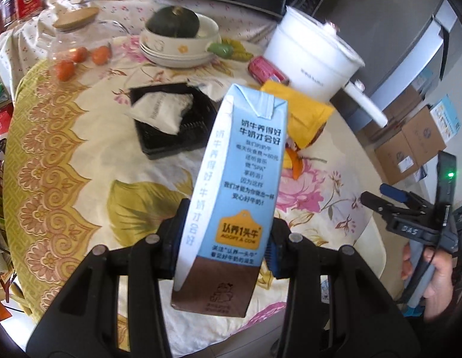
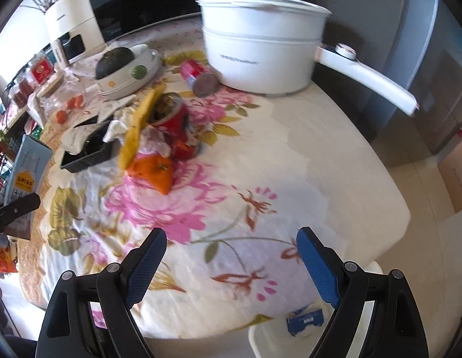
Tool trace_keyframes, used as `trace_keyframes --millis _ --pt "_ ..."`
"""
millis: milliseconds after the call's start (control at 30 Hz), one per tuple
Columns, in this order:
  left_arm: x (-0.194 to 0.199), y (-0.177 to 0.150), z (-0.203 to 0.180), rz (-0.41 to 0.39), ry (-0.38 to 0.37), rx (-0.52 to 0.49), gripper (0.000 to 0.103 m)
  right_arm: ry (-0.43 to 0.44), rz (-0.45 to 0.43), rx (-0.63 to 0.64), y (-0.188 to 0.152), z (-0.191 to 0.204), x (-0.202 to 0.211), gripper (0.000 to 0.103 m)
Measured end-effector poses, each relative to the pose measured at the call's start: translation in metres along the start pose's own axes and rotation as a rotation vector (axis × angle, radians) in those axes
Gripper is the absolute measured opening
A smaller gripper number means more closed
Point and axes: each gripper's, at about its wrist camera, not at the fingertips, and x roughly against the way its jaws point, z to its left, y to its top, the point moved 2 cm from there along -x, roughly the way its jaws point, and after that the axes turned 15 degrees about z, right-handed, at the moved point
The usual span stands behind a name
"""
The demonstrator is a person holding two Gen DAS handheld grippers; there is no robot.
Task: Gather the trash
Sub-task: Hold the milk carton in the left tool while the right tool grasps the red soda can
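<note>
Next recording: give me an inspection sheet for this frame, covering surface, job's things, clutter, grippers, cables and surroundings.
Surface: round table under floral cloth.
Job's things: blue milk carton held upright; crushed red can, yellow wrapper, orange wrapper, black plastic tray with paper on the table.
Clutter: white electric pot, dark squash in stacked bowls, small tomatoes.
Grippers: left hand-held gripper clamps the carton; right hand-held gripper open, empty.
Cables: nothing seen.
Surroundings: cardboard boxes on floor.

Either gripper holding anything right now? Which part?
The left gripper is shut on the blue milk carton, clamped across its lower body just above the brown base. The right gripper is open and holds nothing.
</note>
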Motion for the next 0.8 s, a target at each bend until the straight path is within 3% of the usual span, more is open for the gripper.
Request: trace_keyframes --millis 67,200,367,467,567,733,800 --pt "0.009 0.002 0.008 -0.022 -0.044 0.026 0.045 -0.018 -0.014 0.026 0.011 0.008 0.000 0.090" --pt "0.018 0.003 0.018 -0.046 -0.093 0.047 0.045 -0.149 -0.028 0.124 0.041 0.025 -0.011 0.090" --pt "0.024 0.003 0.025 -0.052 -0.137 0.046 0.045 -0.189 -0.001 0.172 0.074 0.037 -0.036 0.089" --pt "0.024 0.004 0.029 -0.053 -0.153 0.056 0.045 -0.210 0.012 0.214 0.093 0.046 -0.045 0.080" --pt "0.022 0.004 0.031 -0.046 -0.191 0.065 0.045 -0.260 0.051 0.242 0.111 0.055 -0.059 0.065" --pt "0.015 0.006 0.032 -0.022 -0.226 0.076 0.045 -0.249 0.035 0.309 0.122 0.074 -0.064 0.062" --pt "0.013 0.007 0.033 -0.016 -0.231 0.081 0.045 -0.248 0.034 0.340 0.124 0.082 -0.067 0.052"
